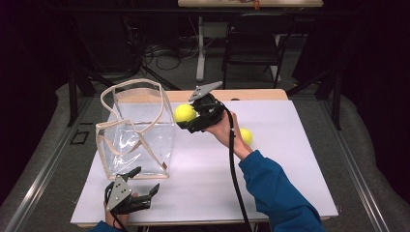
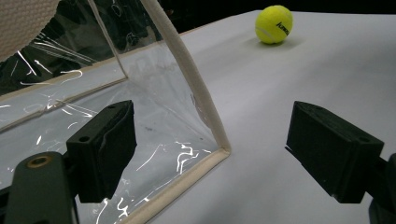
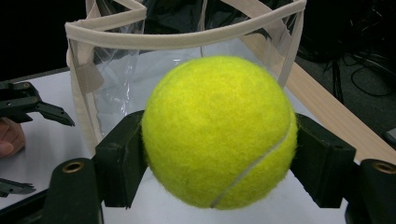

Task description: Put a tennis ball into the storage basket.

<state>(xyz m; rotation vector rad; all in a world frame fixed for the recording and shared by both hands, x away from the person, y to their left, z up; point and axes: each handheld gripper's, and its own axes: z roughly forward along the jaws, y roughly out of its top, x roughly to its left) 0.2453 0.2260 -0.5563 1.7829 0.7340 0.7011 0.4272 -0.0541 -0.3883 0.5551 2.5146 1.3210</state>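
The fuzzy yellow-green tennis ball (image 3: 218,131) in your right tool (image 1: 192,116) is clamped between both black jaws, held in the air just beside the upper rim of the clear plastic bag with cream fabric trim and handles (image 1: 135,130). The step in hand looks like dropping it into that bag, so work toward a clean release over the mouth.

Start nearest you. Your left tool (image 1: 143,187) rests on the white bench (image 1: 208,193) at the bag's near bottom corner, jaws spread wide and grasping nothing. In the left gripper view the corner seam stands between the jaws, but whether either touches it I cannot tell. Use that tool to steady the bag: the walls look thin and floppy, and a bump from the ball could tip or slide it.

Next, the bag mouth. The rim is wavy and the loop handles sag across the opening, so carry the ball above the trim rather than against it, and aim for the open gap between the handles.

Only let go once the ball is plainly inside the rim's outline; a release at the edge would likely bounce it off.

Farther off, a second yellow-green tennis ball (image 1: 246,136) lies on the bench beyond your right forearm.
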